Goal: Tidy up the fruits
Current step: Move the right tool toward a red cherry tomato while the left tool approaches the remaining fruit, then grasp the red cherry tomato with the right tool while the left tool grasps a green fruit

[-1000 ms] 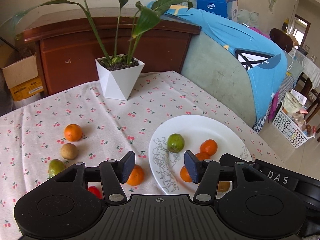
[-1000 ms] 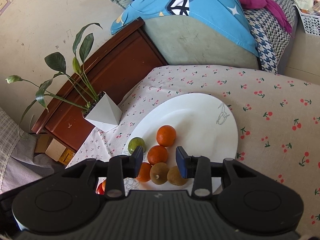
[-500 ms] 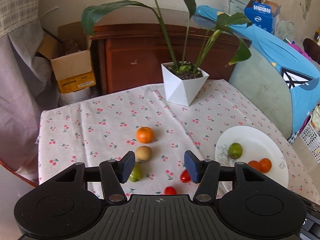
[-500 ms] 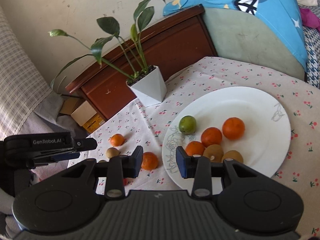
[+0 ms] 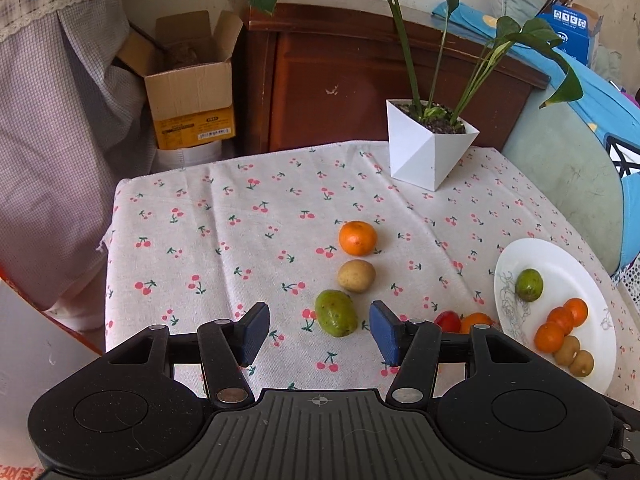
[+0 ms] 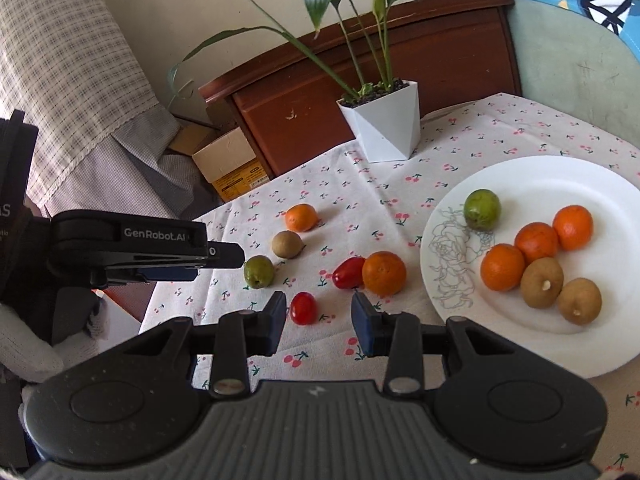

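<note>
A white plate (image 6: 560,176) on the right holds a green fruit (image 6: 482,209), three oranges and two kiwis; it also shows in the left wrist view (image 5: 560,258). Loose on the cloth lie an orange (image 5: 357,237), a kiwi (image 5: 356,275), a green fruit (image 5: 335,313), two red tomatoes (image 6: 303,308) (image 6: 349,272) and another orange (image 6: 384,273). My left gripper (image 5: 318,334) is open and empty, just short of the loose green fruit (image 6: 259,271). My right gripper (image 6: 319,322) is open and empty, near the front tomato.
A white pot with a leafy plant (image 5: 430,144) stands at the back of the table. A wooden cabinet (image 5: 360,76) and a cardboard box (image 5: 190,92) lie behind. The table's left edge (image 5: 110,236) drops off. A sofa with a blue cloth (image 5: 592,120) is at right.
Both grippers have swung left, away from the plate toward the loose fruits. The left gripper now faces the green fruit; the right one pulled back from the plate to the tomatoes.
</note>
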Available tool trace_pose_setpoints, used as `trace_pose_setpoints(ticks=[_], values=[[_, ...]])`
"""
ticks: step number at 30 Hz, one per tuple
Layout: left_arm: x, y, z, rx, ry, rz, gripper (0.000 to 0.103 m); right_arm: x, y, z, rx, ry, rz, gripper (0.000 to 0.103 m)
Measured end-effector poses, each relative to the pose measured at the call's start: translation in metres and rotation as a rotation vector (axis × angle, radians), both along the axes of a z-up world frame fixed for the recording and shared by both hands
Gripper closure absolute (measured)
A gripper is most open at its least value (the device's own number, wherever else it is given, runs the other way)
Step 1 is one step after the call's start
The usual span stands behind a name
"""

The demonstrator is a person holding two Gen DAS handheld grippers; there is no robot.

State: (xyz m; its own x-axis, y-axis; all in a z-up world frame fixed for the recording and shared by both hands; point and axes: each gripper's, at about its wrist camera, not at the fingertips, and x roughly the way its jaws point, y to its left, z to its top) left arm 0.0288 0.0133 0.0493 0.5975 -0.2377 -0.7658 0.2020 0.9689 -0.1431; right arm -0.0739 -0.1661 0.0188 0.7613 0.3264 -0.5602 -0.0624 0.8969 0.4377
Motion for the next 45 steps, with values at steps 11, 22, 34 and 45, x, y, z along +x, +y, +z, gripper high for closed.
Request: trace_pose_setpoints(ticks=[11, 22, 34, 45], values=[[0.012, -0.006, -0.019, -0.004, 0.028, -0.012, 0.05, 0.011, 0.021, -0.01, -0.043, 0.007, 0.043, 0.065], [0.018, -0.011, -0.029, 0.0, 0.035, -0.023, 0.052, 0.02, 0.032, -0.014, -0.103, 0.008, 0.038, 0.065], [0.017, -0.017, -0.033, 0.001, 0.013, -0.046, 0.069, 0.02, 0.034, -0.015, -0.158, -0.006, 0.022, 0.079], [0.011, -0.021, -0.028, 0.008, -0.017, -0.059, 0.077, 0.017, 0.032, -0.012, -0.159, -0.024, 0.008, 0.086]])
